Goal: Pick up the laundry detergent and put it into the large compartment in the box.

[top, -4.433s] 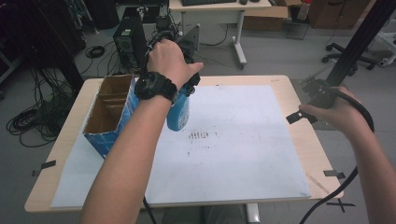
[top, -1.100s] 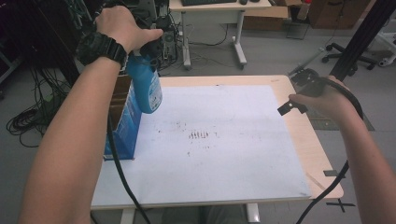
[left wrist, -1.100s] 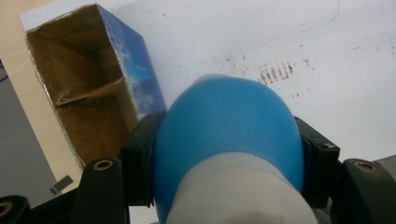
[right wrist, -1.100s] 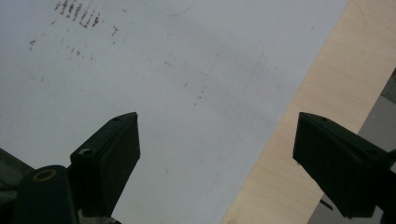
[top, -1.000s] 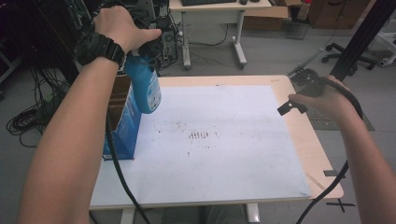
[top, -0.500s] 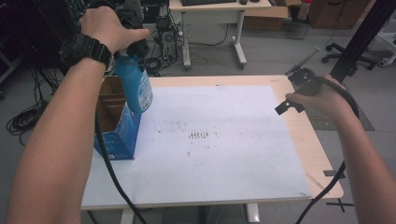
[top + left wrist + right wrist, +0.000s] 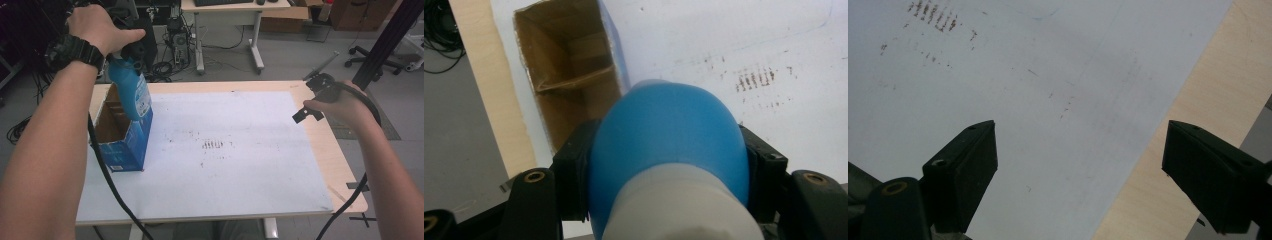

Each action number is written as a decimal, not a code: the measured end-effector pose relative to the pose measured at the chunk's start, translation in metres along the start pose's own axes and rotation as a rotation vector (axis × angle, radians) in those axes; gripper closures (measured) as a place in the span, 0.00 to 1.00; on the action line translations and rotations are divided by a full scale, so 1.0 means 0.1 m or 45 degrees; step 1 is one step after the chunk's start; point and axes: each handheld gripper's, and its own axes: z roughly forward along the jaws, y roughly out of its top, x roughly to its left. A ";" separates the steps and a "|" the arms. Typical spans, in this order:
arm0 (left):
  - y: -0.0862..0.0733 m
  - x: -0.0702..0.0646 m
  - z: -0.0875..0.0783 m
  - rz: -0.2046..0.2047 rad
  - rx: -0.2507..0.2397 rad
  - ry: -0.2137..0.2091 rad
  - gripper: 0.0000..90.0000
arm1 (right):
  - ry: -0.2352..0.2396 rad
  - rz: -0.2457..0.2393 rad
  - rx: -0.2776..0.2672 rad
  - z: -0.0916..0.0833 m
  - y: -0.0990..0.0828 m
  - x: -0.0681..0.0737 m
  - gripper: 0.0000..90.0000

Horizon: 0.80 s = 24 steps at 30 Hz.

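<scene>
A blue plastic bottle [image 7: 129, 93] with a white label hangs bottom-down over the open blue cardboard box [image 7: 122, 132] at the table's left. My left gripper [image 7: 131, 52] is shut on the bottle near its top, held up high by the hand with a black watch. In the left gripper view the bottle [image 7: 669, 150] sits squeezed between both black jaws, with the box opening [image 7: 569, 85] below it showing brown inner walls and a divider. My right gripper [image 7: 312, 97] hovers open over the table's right edge; in the right gripper view its jaws stand wide apart with nothing between them [image 7: 1080, 170].
A white sheet [image 7: 225, 150] with dark smudges covers most of the wooden table [image 7: 345, 170]. Black cables trail from both grippers. Behind the table are a desk, computer towers, floor cables and an office chair.
My left gripper has carried the bottle leftward and a little away, from beside the box's right wall to above its opening. The right gripper has stayed where it was.
</scene>
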 end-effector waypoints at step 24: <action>-0.08 0.34 -0.05 -0.065 -0.012 0.040 0.42 | 0.000 0.008 0.011 0.04 0.02 0.00 0.16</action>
